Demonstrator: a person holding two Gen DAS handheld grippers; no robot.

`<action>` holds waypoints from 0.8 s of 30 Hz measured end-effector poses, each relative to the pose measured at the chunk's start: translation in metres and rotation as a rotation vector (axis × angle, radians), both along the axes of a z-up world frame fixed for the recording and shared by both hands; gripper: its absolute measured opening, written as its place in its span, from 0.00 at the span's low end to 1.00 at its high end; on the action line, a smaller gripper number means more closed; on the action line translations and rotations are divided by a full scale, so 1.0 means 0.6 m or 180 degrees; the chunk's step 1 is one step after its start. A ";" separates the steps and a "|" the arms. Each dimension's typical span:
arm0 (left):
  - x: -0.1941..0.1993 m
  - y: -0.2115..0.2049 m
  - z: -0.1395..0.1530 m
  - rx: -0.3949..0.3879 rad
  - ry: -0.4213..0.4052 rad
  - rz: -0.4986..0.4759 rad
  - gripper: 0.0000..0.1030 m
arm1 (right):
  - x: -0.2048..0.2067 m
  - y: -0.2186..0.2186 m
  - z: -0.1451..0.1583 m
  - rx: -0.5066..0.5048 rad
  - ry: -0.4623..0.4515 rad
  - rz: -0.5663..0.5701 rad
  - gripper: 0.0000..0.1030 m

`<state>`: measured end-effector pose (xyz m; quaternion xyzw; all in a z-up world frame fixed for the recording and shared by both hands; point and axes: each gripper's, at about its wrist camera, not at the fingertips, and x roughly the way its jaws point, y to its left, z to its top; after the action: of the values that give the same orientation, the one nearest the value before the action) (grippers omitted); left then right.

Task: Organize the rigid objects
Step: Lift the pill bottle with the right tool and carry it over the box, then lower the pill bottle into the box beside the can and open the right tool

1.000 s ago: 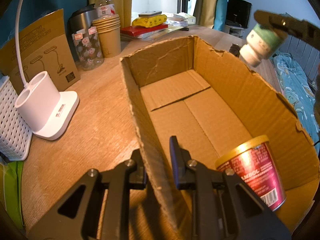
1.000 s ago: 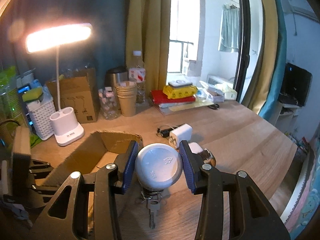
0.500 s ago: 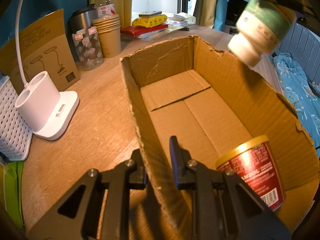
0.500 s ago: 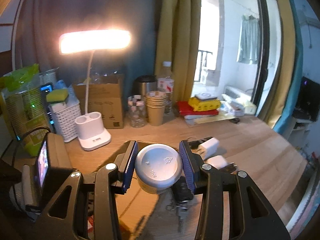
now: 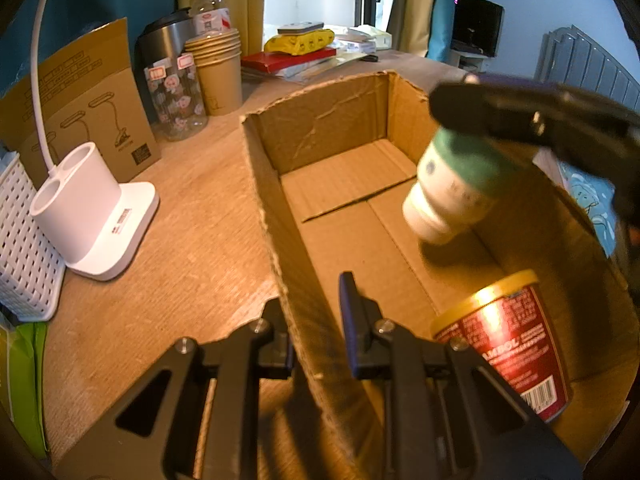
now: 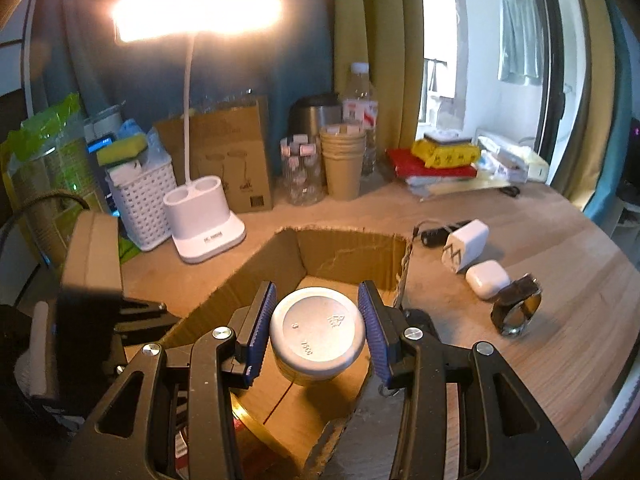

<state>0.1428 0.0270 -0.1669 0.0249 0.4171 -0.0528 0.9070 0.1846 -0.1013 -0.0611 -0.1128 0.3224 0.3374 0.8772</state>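
- The left gripper (image 5: 316, 320) is clamped on the near left wall of the cardboard box (image 5: 280, 216).
- The right gripper (image 6: 318, 330) pinches a white jar (image 6: 318, 336) with a green band (blurred in the left view), held in the air above the box's open floor.
- A red can with a gold rim (image 5: 508, 340) stands in the box's near right corner.
- A white charger (image 6: 466, 250) and an earbud case (image 6: 488, 278) lie on the wooden table (image 6: 520, 232), right of the box.

My left gripper (image 5: 316, 334) is pinched shut on the box wall (image 5: 304, 300); my right gripper (image 6: 318, 330) clamps the jar (image 6: 318, 334), tilted downward.
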 end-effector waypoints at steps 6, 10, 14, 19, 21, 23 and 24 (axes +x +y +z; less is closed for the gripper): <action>0.000 0.000 0.000 0.0001 0.0000 0.0000 0.19 | -0.003 -0.003 -0.024 -0.0098 0.0115 0.0036 0.44; 0.000 -0.001 0.000 0.0001 0.0000 0.0000 0.19 | -0.008 -0.011 -0.026 -0.0091 0.0128 0.0061 0.44; 0.000 -0.001 0.000 0.0001 -0.0001 0.0000 0.19 | -0.016 -0.012 -0.027 -0.0141 0.0103 0.0106 0.44; 0.000 -0.001 0.000 0.0001 0.0000 0.0000 0.19 | -0.027 -0.015 -0.029 -0.0266 0.0058 0.0145 0.44; 0.000 -0.001 0.000 0.0000 -0.0001 -0.0001 0.19 | -0.033 -0.015 -0.030 -0.0335 0.0013 0.0143 0.44; 0.000 -0.001 -0.001 -0.0003 0.0000 -0.0002 0.19 | -0.039 -0.016 -0.029 -0.0402 -0.0037 0.0145 0.45; 0.000 -0.001 -0.001 -0.0003 0.0000 -0.0002 0.19 | -0.044 -0.016 -0.029 -0.0446 -0.0073 0.0150 0.45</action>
<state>0.1429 0.0264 -0.1673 0.0247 0.4171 -0.0534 0.9070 0.1579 -0.1108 -0.0784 -0.1853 0.3324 0.3332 0.8626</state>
